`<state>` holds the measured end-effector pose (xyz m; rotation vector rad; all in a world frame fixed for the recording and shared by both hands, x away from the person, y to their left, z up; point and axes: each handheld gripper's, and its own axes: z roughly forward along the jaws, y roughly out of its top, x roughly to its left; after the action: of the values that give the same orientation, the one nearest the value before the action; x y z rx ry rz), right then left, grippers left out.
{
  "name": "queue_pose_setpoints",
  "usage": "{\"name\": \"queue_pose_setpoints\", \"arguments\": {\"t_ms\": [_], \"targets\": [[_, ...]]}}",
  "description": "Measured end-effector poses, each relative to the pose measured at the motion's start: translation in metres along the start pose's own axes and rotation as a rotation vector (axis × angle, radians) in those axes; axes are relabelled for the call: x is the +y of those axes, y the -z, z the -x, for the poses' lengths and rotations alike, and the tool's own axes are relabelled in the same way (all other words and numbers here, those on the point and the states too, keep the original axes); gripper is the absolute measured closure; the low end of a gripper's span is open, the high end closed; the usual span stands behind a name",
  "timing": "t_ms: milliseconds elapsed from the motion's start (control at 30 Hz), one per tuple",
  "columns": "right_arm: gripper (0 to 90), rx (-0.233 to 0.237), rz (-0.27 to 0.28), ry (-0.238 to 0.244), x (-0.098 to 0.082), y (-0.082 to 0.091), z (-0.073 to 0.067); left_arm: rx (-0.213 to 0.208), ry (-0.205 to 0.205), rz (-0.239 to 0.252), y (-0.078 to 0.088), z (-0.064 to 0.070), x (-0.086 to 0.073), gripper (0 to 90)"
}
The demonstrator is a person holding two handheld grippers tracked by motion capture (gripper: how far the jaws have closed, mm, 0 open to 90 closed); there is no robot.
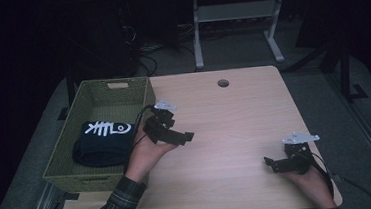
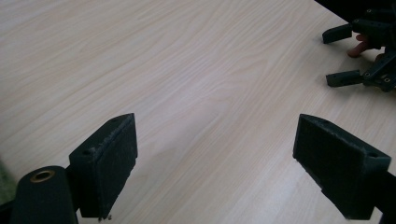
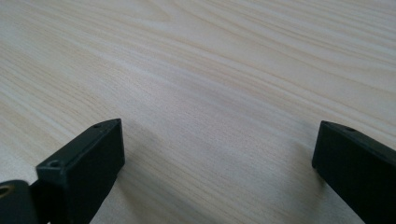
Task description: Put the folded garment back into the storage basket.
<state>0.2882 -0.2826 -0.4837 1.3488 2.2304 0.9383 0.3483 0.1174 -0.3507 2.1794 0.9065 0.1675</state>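
Both jaws gape wide and empty: the left hand-held gripper (image 1: 183, 134) just beside the green basket (image 1: 65, 166), the right hand-held gripper (image 1: 271, 164) well apart from it, over the worktop (image 1: 234, 115).

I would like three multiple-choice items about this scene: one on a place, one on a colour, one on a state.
1. Where does the dark folded cloth lie?
A. in the green basket
B. on the bare table
C. on the floor

2. What colour is the fish-bone print on the cloth?
A. red
B. white
C. yellow

3. How do the jaws of the left gripper stand?
A. shut on the cloth
B. shut on nothing
C. open, with nothing between them

Key: 1 A, the high view shows the basket walls around it. 2 B, it reads white against the dark fabric. 3 C, the left gripper view shows only wood between the jaws.
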Motion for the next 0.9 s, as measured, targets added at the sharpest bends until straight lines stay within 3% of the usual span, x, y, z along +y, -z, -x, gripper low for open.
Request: {"name": "queue_pose_setpoints", "arguments": {"t_ms": [167, 333, 667, 900], "targets": [[2.0, 0.000, 0.000, 0.000, 0.000, 0.000, 0.000, -0.043, -0.028, 0.027, -0.015, 0.006, -0.007, 13.1], [2.0, 0.000, 0.000, 0.000, 0.000, 0.000, 0.000, -0.048, -0.047, -0.005, -0.030, 0.012, -0.015, 13.1], [2.0, 0.000, -0.001, 0.000, 0.000, 0.000, 0.000, -0.025, -0.075, -0.014, -0.049, 0.018, -0.032, 13.1], [1.9, 0.000, -0.001, 0.000, 0.000, 0.000, 0.000, -0.016, -0.071, -0.034, -0.062, 0.015, -0.047, 13.1]]}}
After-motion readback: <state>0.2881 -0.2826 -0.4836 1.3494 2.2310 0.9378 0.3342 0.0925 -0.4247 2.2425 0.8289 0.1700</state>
